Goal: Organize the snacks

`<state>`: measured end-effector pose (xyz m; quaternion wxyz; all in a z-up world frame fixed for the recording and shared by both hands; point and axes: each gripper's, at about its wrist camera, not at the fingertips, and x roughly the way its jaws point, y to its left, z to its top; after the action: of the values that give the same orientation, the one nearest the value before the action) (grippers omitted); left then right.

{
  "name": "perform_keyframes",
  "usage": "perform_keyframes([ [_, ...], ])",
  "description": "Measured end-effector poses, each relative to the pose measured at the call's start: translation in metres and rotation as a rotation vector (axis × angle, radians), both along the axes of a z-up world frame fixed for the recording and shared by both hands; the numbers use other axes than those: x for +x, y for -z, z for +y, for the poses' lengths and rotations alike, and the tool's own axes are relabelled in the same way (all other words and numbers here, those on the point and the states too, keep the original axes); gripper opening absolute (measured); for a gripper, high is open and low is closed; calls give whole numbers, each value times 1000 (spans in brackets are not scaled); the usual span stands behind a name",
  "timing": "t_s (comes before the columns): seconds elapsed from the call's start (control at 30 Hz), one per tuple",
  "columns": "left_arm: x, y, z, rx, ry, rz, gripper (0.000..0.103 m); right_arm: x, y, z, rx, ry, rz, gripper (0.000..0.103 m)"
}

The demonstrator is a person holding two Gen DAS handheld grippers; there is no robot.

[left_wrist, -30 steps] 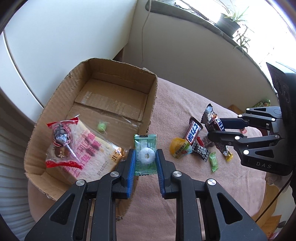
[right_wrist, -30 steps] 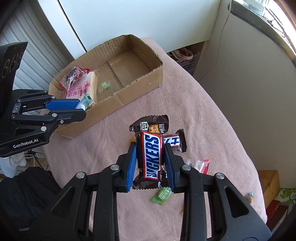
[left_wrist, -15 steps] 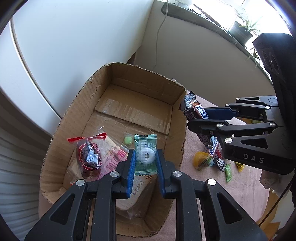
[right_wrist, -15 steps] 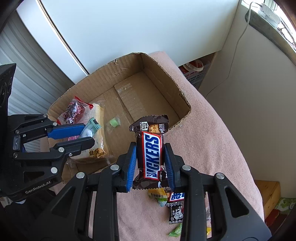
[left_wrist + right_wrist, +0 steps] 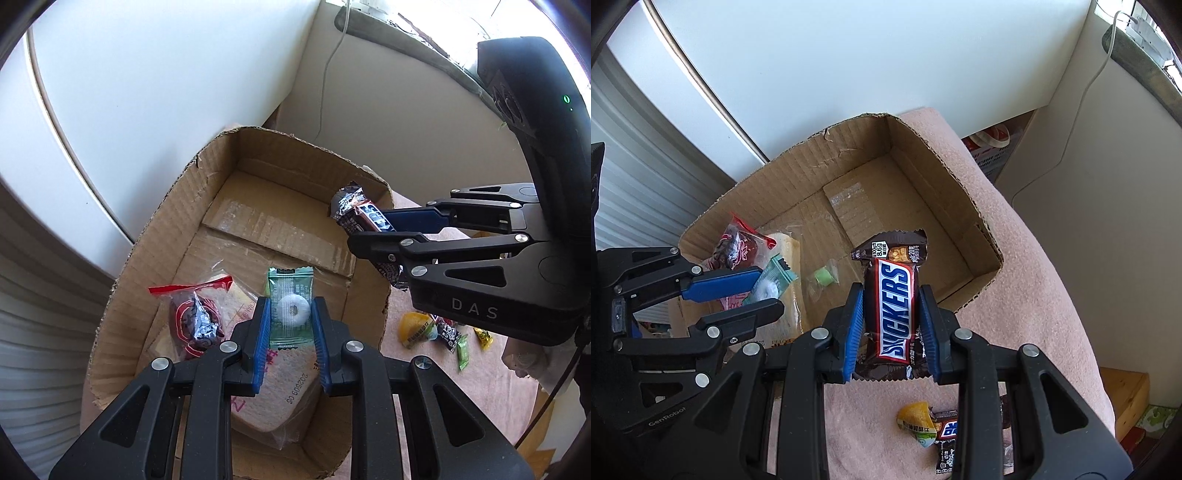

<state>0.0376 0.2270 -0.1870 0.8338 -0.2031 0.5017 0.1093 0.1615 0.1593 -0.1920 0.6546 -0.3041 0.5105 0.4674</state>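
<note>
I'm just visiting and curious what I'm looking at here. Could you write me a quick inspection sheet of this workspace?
Surface: pink cloth covering the table.
Job's things: open cardboard box holding a bagged bread slice, a red-edged snack bag and a small green candy; a yellow jelly cup and other small wrapped snacks lie loose on the cloth.
Clutter: nothing seen.
Grippers: left gripper shut on a green mint packet above the box; right gripper shut on a Snickers bar near the box's front wall.
Cables: white cable hanging down the wall.
Surroundings: white wall panel, window ledge, wooden crate.
</note>
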Motion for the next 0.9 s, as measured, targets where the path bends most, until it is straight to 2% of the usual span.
perform_keyframes([
  [0.13,-1,-5,-3,25,1,3,23,0,-4,1,18,5,-1,30],
  [0.2,-4,-6,-4,33,-4,5,35,0,-6,1,22,8,-3,31],
  [0.27,-8,-7,-5,33,-9,3,36,-1,-9,-1,26,14,-10,45],
  [0.3,-9,-8,-5,34,-11,4,36,-1,-10,-2,32,17,-15,56],
  [0.33,-10,-9,-5,35,-13,5,36,-1,-13,-4,40,20,-21,60],
  [0.9,-19,-22,-14,57,-11,-10,36,0,-28,-30,61,83,-52,62],
])
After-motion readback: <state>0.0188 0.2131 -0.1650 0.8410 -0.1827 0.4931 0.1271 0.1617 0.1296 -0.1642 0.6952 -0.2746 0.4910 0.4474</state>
